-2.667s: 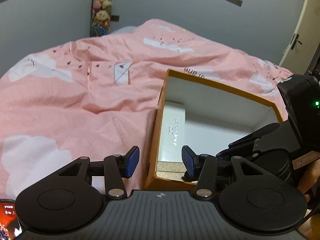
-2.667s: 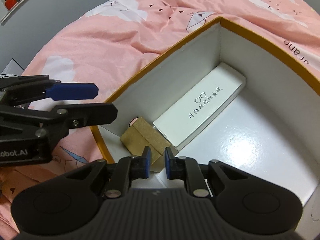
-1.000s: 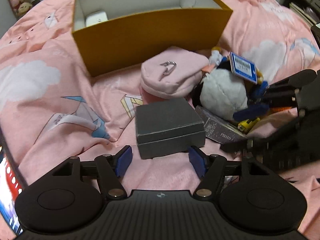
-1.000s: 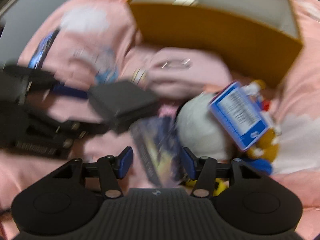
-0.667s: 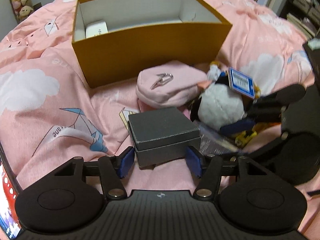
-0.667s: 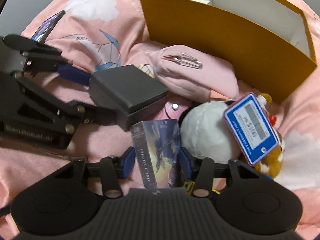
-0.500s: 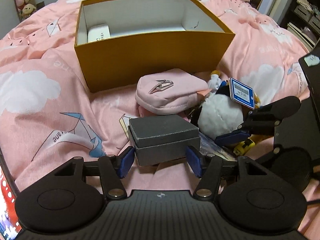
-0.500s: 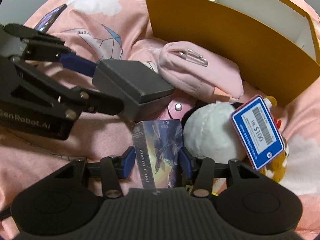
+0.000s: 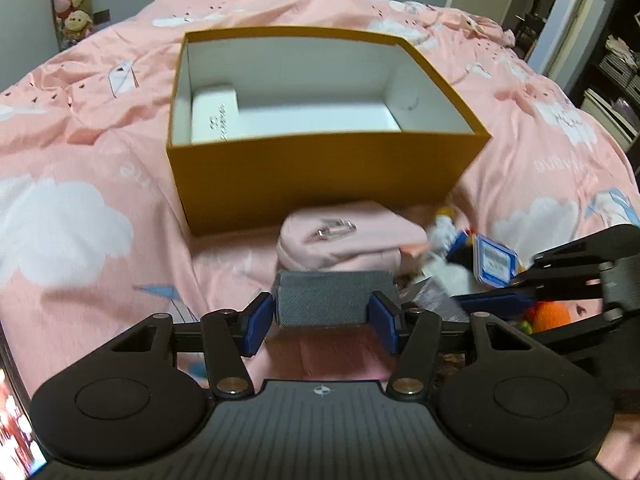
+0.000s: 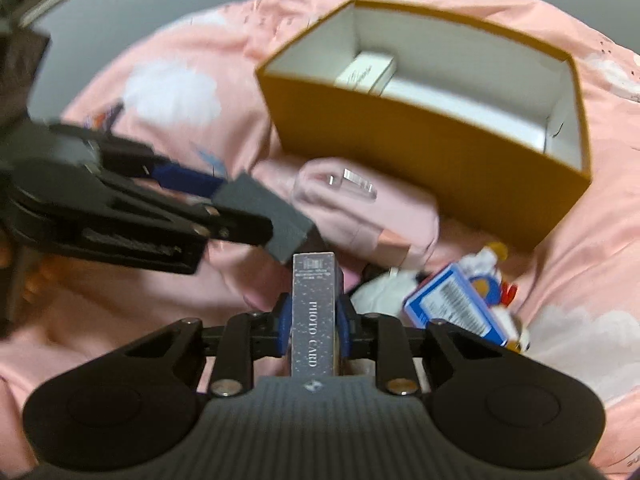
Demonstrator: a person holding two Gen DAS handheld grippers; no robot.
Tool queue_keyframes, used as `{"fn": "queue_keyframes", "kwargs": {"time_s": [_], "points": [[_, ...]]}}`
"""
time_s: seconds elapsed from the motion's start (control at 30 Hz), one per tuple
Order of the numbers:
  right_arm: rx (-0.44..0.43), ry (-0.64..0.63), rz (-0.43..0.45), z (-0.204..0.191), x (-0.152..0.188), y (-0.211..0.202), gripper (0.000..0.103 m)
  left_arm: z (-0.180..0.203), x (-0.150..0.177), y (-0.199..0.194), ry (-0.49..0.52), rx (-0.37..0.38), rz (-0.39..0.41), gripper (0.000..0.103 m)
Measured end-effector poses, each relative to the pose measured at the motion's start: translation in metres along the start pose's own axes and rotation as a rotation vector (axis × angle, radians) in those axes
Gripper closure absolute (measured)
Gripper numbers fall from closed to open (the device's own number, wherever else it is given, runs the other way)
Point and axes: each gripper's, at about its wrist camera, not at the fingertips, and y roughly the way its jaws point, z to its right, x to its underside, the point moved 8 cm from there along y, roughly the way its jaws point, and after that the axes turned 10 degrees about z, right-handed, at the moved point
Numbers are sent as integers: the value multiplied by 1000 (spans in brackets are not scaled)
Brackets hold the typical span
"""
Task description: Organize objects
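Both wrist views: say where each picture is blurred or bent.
Left wrist view: the fisheye bows the pink bedspread; the plush toy with its blue tag smears. Right wrist view: heavier motion blur on the orange cardboard box; the silver photo card pack reads sharp.

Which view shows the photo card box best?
The right wrist view: the photo card box stands centred between the right gripper pads, which have just closed on it, lettering readable. The left wrist view shows only a blurred dark corner beside the grey box.

Cloud-printed pink bedspread, mustard-yellow box
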Motion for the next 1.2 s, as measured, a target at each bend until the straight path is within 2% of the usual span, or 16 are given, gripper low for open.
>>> {"fn": "queue_keyframes", "kwargs": {"time_s": [0.23,0.43,0.47,0.53,0.57,0.63,0.67,0.73,0.8,0.9,1.1,1.2], "points": [[-3,58,61,16,-30,5,79,-16,-15,20,-72,14,9,41],[-18,69,68,13,-39,20,79,-21,-20,32,-70,1,18,41],[-23,86,60,14,-37,26,79,-23,-20,34,-74,-7,14,43],[-38,128,48,16,-35,34,79,-30,-16,42,-67,-60,-29,53],[-42,139,45,15,-34,37,79,-32,-13,44,-67,-74,-41,54],[-41,132,52,13,-35,37,79,-35,-10,41,-86,-52,-42,54],[-42,131,56,14,-35,37,79,-36,-11,36,-102,-35,-33,52],[-45,146,56,16,-34,36,79,-36,-13,26,-110,-12,-24,40],[-47,154,59,19,-33,34,79,-37,-15,14,-98,-6,-18,38],[-34,144,66,19,-31,30,79,-36,-15,2,-87,1,-21,28],[-27,173,74,24,-28,25,79,-21,4,-11,-2,44,-47,21],[-18,192,73,28,-25,24,79,-17,18,-7,42,24,-82,20]]}}
